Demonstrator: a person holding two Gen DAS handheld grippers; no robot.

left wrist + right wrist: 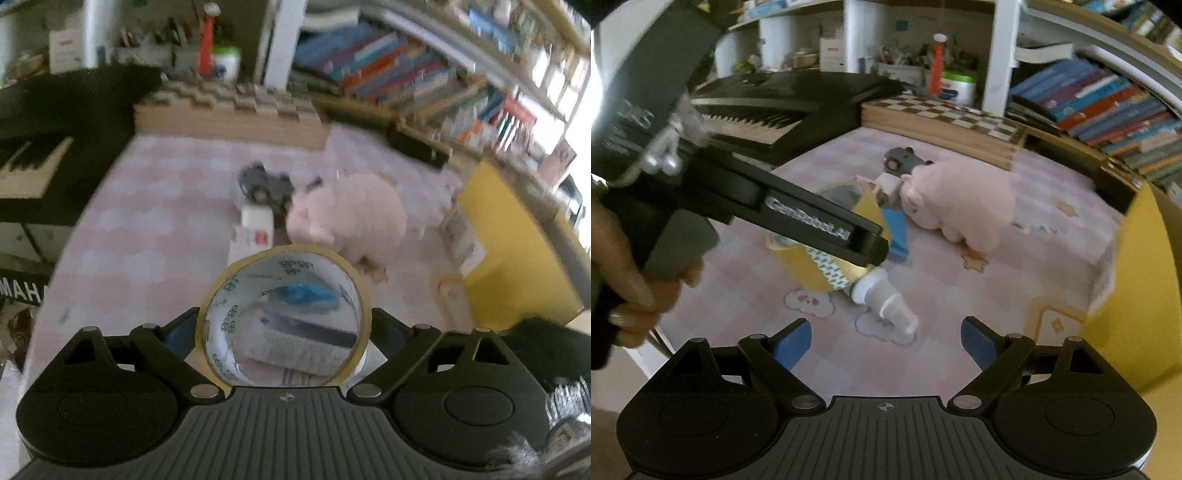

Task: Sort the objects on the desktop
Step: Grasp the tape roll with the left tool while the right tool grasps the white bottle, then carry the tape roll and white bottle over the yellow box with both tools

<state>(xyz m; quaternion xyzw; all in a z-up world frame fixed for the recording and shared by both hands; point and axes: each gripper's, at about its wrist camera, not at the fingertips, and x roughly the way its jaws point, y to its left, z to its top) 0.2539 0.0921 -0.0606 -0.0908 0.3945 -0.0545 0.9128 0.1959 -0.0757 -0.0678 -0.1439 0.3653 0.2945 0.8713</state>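
My left gripper (pixel 283 332) is shut on a roll of clear tape with a yellowish rim (pixel 282 258), held above the pink checked desk mat (pixel 147 221). The roll also shows in the right wrist view (pixel 812 273), clamped in the left tool. Through its core I see a blue item and a box. My right gripper (pixel 886 341) is open and empty, low over the mat. A white tube (pixel 886 302) lies just ahead of it. A pink plush pig (pixel 351 218) (pixel 960 203), a grey toy car (pixel 264 181) (pixel 903 158) and a small white box (pixel 255 229) lie mid-mat.
A yellow box (pixel 517 258) (pixel 1145 258) stands at the right. A black keyboard (pixel 768 110) lies at the left, a chessboard (pixel 942 118) at the back, and bookshelves (pixel 424 81) behind. A blue box (pixel 897 232) lies beside the pig.
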